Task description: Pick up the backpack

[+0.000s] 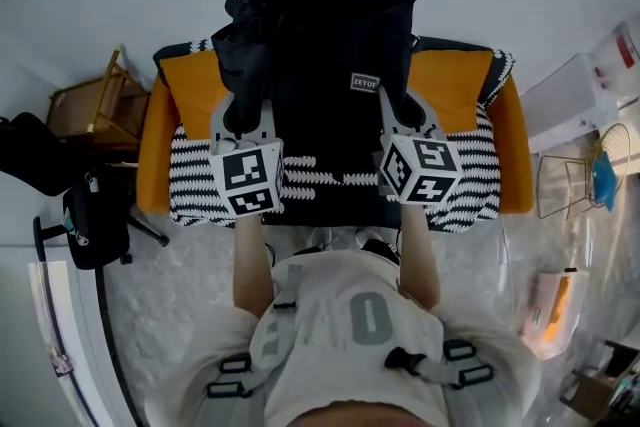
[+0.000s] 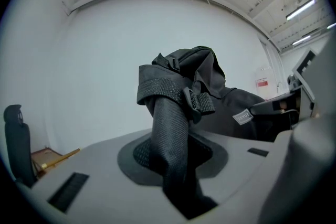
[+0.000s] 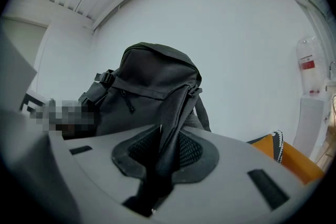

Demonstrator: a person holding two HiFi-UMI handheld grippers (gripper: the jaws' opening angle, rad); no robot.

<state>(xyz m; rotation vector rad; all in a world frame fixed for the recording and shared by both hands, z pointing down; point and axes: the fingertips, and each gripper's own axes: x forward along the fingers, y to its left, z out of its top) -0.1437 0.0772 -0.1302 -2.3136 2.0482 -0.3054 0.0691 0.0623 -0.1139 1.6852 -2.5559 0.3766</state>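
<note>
The black backpack hangs upright in front of me, above the orange seat. My left gripper is shut on the left shoulder strap, which runs up from between its jaws to the bag's top. On the other side, my right gripper is shut on the right shoulder strap. In the right gripper view the bag's body fills the space just past the jaws. Both marker cubes face me in the head view.
Below the bag is an orange armchair with black-and-white striped cushions. A wooden stool and a black bag on a stand are at the left. A wire basket and a white box stand at the right.
</note>
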